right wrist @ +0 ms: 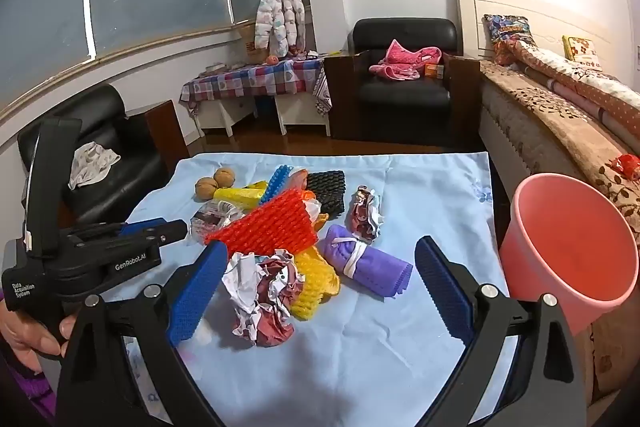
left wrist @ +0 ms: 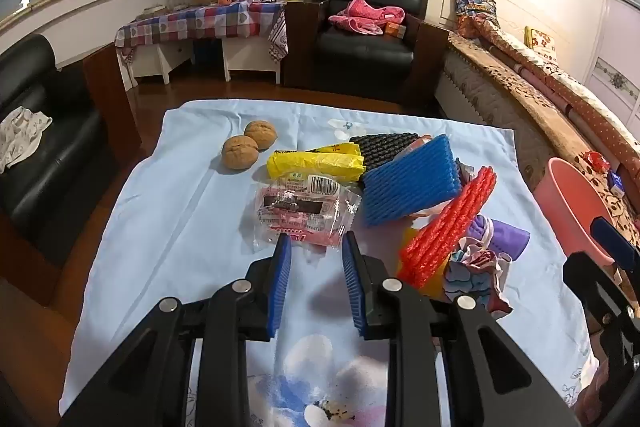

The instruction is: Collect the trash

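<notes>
Pink bucket [right wrist: 568, 247]: interior shows nothing, at bed side of blue sheet [right wrist: 420, 187]. Trash pile mid-sheet: 2 crumpled paper wads [right wrist: 262, 299], 2 walnuts [left wrist: 248, 143]. L gripper [left wrist: 316, 243]: part open, holds nothing, at snack wrapper [left wrist: 304, 211]. R gripper [right wrist: 320, 267]: wide open, holds nothing.

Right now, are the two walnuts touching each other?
Touching. In the left wrist view the nearer walnut overlaps the farther walnut with no cloth between them; the right wrist view agrees.

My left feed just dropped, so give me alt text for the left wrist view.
The open left gripper hovers just short of a clear pink snack wrapper on a light blue cloth. Beyond lie two walnuts, a yellow bag and blue foam netting.
</notes>
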{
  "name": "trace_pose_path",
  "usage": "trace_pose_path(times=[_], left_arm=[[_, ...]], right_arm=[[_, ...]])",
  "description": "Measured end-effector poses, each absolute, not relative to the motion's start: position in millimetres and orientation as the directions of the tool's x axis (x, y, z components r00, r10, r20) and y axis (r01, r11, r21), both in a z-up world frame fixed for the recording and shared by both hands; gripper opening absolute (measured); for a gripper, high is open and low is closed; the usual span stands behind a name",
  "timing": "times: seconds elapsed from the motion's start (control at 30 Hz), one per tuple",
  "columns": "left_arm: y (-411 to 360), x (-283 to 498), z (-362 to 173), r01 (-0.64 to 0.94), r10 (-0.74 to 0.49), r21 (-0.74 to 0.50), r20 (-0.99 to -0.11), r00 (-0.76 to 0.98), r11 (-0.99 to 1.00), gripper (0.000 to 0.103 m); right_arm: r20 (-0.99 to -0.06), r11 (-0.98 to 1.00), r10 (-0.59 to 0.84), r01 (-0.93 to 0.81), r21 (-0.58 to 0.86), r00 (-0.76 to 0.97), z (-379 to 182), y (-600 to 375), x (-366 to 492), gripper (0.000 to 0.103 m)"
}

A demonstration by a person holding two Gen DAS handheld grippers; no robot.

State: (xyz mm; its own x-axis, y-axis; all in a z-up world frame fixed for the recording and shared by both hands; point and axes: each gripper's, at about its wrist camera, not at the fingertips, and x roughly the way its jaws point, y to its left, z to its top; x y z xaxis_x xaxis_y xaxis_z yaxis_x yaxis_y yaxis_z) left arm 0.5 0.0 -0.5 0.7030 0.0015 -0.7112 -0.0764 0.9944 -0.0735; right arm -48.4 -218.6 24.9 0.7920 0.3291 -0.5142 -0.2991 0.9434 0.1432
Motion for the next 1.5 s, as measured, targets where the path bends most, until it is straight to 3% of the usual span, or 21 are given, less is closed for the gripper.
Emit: trace_pose_path(times=[1.03,1.23,1.4,1.5], left_arm=[[4,3,-9,-0.084,-0.007,-0.091,-0.723,0.691,0.992,0.026],[3,3,-7,-0.080,-0.031,-0.119,-0.724,0.690,0.990,0.030],[4,1,-4,-0.072,-0.042,-0.129,-0.713,0.700,0.989,0.042],[6,0,-3,-0.076,-0.041,-0.131,-0.712,0.701,0.988,0.044]], right_arm=[[-0.514,0.945,0.326,-0.258,0.202,0.793,27,-234,-44,0.095],[-0.513,0.945,0.325,-0.257,0.201,0.794,27,-235,-44,0.095],[-0.513,0.945,0.326,-0.258,0.201,0.794,27,-235,-44,0.095],[-0.513,0.945,0.325,-0.257,0.201,0.794,27,-235,-44,0.095]])
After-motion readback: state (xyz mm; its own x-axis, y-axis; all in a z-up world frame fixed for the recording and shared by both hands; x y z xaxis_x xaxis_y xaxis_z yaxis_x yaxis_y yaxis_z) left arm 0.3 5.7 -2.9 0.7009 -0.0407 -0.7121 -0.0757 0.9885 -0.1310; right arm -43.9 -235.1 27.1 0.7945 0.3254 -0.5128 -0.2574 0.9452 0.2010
